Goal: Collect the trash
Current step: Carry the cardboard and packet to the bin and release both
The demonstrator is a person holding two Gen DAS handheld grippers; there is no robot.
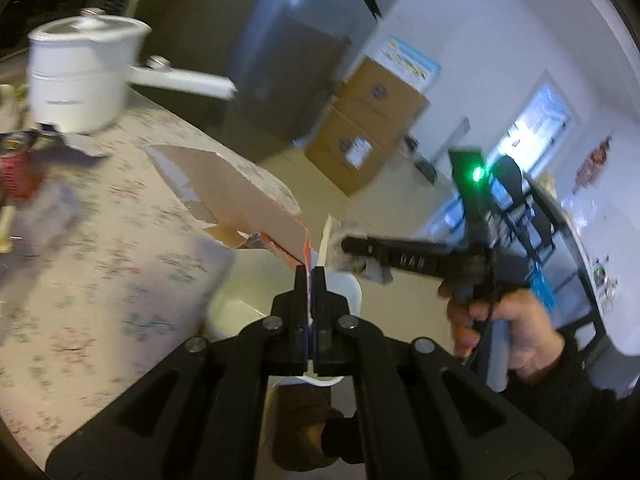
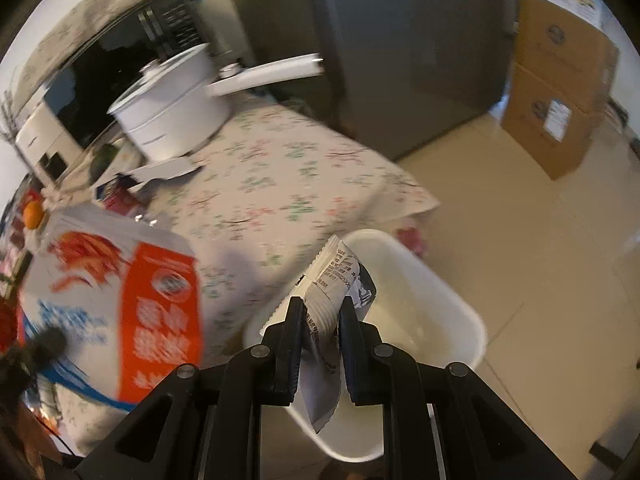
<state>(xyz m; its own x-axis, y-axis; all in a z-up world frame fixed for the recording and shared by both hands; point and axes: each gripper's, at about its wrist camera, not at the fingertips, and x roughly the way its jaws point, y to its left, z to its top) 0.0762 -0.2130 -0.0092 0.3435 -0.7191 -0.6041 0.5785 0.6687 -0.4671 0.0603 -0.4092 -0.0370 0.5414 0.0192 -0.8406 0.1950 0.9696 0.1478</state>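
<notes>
My left gripper (image 1: 310, 276) is shut on the edge of a torn, flattened carton (image 1: 240, 196), brown inside, which sticks up and away over the table edge. Its printed face, white with orange and blue, fills the left of the right wrist view as the carton (image 2: 120, 300). My right gripper (image 2: 322, 308) is shut on a crumpled silver wrapper (image 2: 340, 272) above a white bin (image 2: 416, 304). From the left wrist view the right gripper (image 1: 352, 246) hangs to the right with the wrapper (image 1: 376, 274), over the bin (image 1: 236, 316), held by a hand (image 1: 508, 328).
A table with a floral cloth (image 1: 100, 260) carries a white lidded pot with a long handle (image 1: 80, 76) and small clutter at its far left. Stacked cardboard boxes (image 2: 560, 100) stand on the tiled floor beside a dark cabinet (image 2: 400, 60).
</notes>
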